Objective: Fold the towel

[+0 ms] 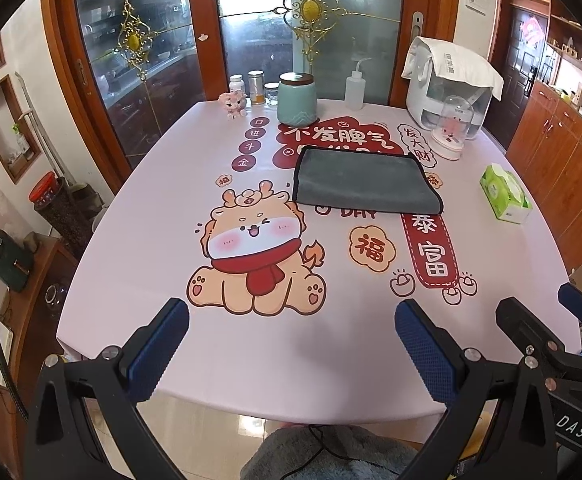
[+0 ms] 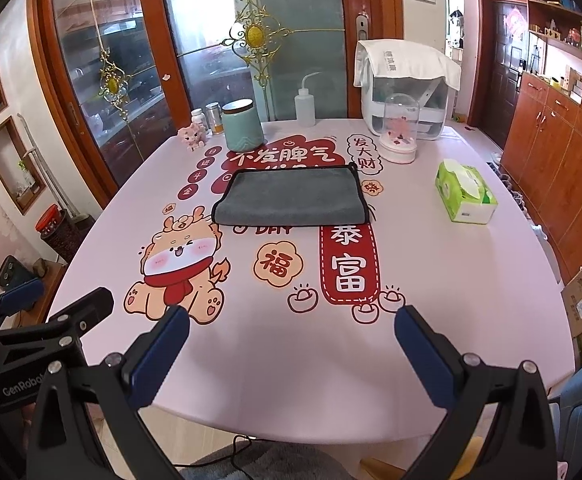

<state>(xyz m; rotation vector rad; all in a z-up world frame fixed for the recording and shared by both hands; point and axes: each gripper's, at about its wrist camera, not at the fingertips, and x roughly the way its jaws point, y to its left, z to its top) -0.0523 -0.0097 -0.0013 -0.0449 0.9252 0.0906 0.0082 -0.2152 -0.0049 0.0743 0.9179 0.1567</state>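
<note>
Glass-paned wooden doors (image 1: 227,40) stand behind the table (image 1: 291,340); wooden cabinets (image 2: 551,152) line one wall.

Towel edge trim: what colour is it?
Black piping around a grey towel; clearest in the right wrist view.

Bare pink printed bench (image 1: 291,340) lies open up to the folded grey microfibre towel (image 1: 365,182). A green tissue box (image 1: 507,194) flanks its right. A teal ceramic jar (image 1: 295,98) and domed pink ornament (image 1: 453,130) stand behind it.

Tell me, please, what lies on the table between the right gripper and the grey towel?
In the right wrist view, no object lies between the right gripper and the grey towel; only the tablecloth with its printed red banner and cartoon dragon.
</note>
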